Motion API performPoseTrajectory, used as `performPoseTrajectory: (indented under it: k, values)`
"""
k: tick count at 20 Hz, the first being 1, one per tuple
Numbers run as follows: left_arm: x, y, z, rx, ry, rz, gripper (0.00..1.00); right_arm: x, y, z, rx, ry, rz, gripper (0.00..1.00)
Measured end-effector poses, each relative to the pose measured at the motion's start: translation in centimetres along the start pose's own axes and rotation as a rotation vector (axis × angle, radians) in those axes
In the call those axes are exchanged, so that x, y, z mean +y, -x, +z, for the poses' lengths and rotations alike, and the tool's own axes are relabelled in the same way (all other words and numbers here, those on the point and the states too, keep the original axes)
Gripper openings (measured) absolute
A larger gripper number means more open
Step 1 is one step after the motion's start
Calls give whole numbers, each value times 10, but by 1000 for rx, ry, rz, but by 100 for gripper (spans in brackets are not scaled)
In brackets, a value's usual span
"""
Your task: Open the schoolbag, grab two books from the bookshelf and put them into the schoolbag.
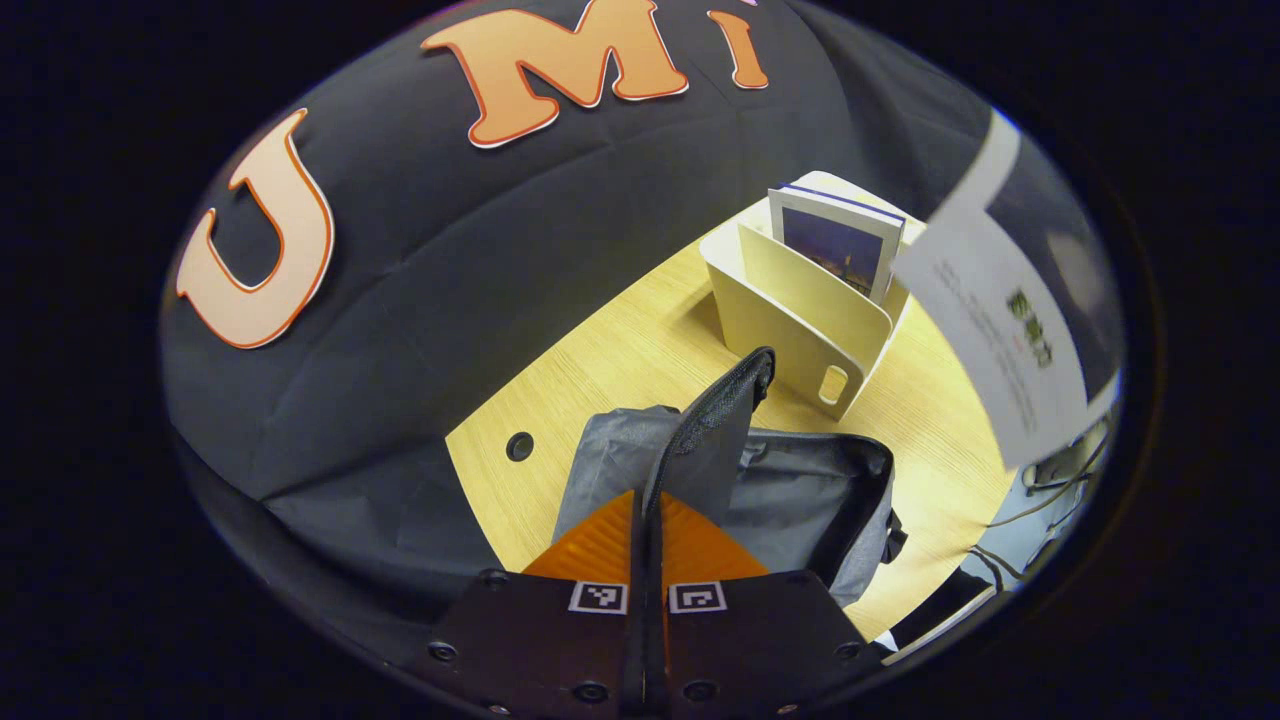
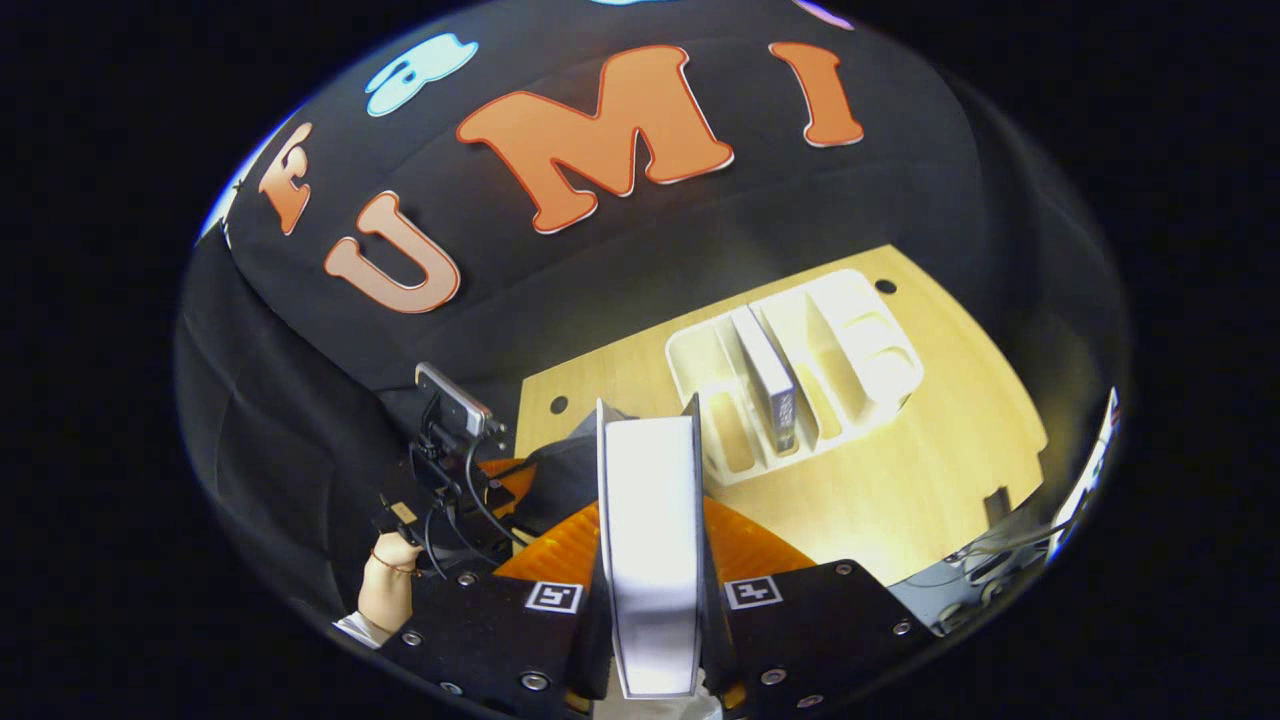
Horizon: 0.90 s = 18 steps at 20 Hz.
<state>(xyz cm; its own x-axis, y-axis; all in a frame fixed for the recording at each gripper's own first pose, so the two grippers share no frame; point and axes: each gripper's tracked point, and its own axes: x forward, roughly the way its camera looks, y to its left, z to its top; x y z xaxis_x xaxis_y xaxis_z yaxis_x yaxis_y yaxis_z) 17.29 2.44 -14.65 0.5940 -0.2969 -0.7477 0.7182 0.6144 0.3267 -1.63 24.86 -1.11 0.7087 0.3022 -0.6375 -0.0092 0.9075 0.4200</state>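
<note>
The grey schoolbag (image 1: 790,500) lies open at lower centre of the left gripper view on the wooden table (image 1: 620,360). The left gripper (image 1: 647,520) is clenched on its black strap (image 1: 715,410). Behind it, upper right, the cream bookshelf (image 1: 790,320) holds one book (image 1: 835,245). In the right gripper view the right gripper (image 2: 650,560) grasps a white book (image 2: 652,540) at bottom centre, edge-on, before the bookshelf.

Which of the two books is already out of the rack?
The white book clamped edge-on in the right tongs, over the schoolbag. The other book stands upright in the cream rack.
</note>
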Motion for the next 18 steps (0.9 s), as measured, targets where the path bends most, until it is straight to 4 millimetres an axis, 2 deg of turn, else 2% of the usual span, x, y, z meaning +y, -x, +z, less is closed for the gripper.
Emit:
performPoseTrajectory:
  k: [1, 2, 3, 4, 7, 11, 16, 18]
  values:
    - [0, 1, 0, -4, -5, -2, 1, 0, -9, -9, 5, -59, 37, 37]
    - [1, 3, 2, -9, -10, -4, 1, -2, -20, -17, 8, -116, 67, 37]
    - [1, 6, 4, -12, -14, -5, 7, -8, -25, -28, 10, -169, 86, 37]
    - [3, 9, 6, -16, -17, 1, 1, -15, -35, -33, 3, -220, 104, 37]
    - [3, 12, 7, -17, -6, 3, 1, -31, -69, -49, -7, -377, 161, 37]
    - [5, 17, 12, -21, -15, 16, 1, -46, -124, -77, -13, -570, 208, 37]
    - [2, 26, 26, -51, -35, 35, 1, -50, -198, -116, 13, -720, 197, 37]
    - [1, 30, 32, -65, -41, 42, 1, -46, -225, -118, -4, -757, 200, 37]
